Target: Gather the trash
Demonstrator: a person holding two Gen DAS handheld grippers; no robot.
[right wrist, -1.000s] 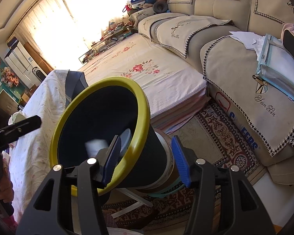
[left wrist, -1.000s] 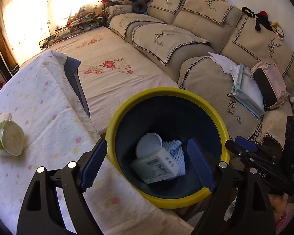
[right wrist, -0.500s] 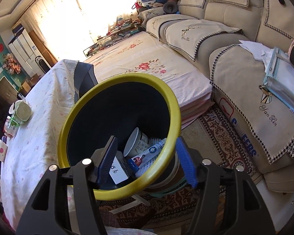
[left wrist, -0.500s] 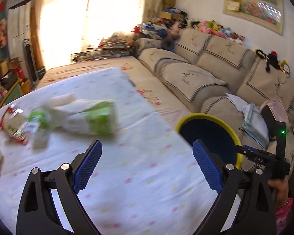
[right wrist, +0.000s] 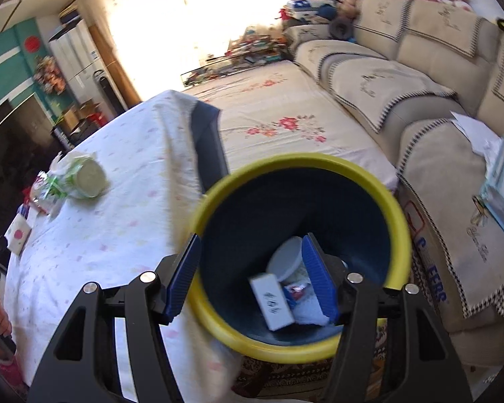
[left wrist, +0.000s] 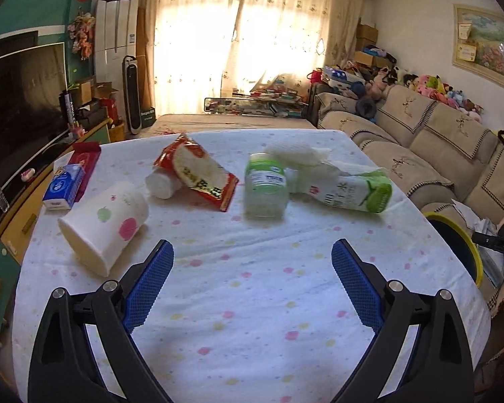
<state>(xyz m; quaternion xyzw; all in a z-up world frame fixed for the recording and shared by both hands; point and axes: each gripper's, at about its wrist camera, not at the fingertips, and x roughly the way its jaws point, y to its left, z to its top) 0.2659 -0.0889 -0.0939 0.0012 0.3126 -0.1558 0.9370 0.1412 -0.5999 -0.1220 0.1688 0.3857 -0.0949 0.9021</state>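
Note:
My left gripper (left wrist: 252, 278) is open and empty above the table, facing the trash on the dotted cloth: a white paper cup (left wrist: 104, 223) on its side, a red snack wrapper (left wrist: 198, 174), a clear green-lidded jar (left wrist: 265, 186), a crumpled white tissue (left wrist: 294, 152) and a green-and-white carton (left wrist: 352, 191). My right gripper (right wrist: 252, 278) is shut on the near rim of the yellow-rimmed dark bin (right wrist: 400, 215), one finger outside and one inside. The bin holds a white box (right wrist: 272, 302), a white lid (right wrist: 285, 258) and wrappers. The bin's rim also shows in the left wrist view (left wrist: 453, 221).
A blue tissue pack (left wrist: 64, 186) and a red packet (left wrist: 87, 161) lie at the table's left edge. A TV (left wrist: 20, 104) stands to the left. A beige sofa (right wrist: 420, 77) and a flowered bed (right wrist: 285, 117) lie beyond the bin.
My left gripper has swung from over the bin to face the trash on the table. My right gripper has tilted the bin so that its inside shows.

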